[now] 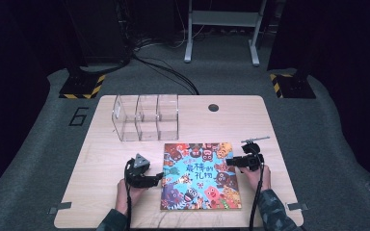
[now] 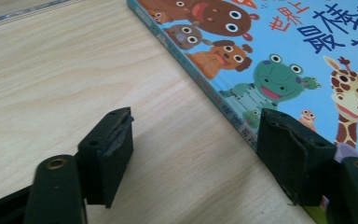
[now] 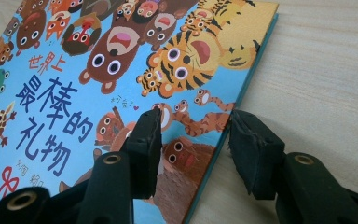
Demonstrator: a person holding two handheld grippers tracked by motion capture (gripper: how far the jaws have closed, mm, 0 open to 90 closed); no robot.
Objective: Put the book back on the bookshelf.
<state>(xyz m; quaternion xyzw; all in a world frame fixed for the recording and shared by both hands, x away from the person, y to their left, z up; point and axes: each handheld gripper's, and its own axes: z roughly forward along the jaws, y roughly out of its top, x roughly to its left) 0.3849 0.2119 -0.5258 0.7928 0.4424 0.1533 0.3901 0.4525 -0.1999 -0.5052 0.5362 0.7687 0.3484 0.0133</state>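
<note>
A picture book (image 1: 200, 175) with cartoon animals on a blue cover lies flat on the wooden table (image 1: 101, 159). My left gripper (image 1: 160, 177) is open at the book's left edge; in the left gripper view the book (image 2: 279, 60) has its spine running between the jaws, and the gripper (image 2: 193, 154) has one jaw on bare wood and one over the cover. My right gripper (image 1: 230, 162) is open at the book's right edge; in the right gripper view the gripper (image 3: 193, 140) straddles that edge of the book (image 3: 121, 60), one jaw above the cover, one over the table.
A clear plastic organiser (image 1: 144, 116) with several compartments stands behind the book at the table's far left. A round cable hole (image 1: 213, 107) sits near the far edge. Beyond the table are stand bases with hazard tape (image 1: 82, 86) and cables on the floor.
</note>
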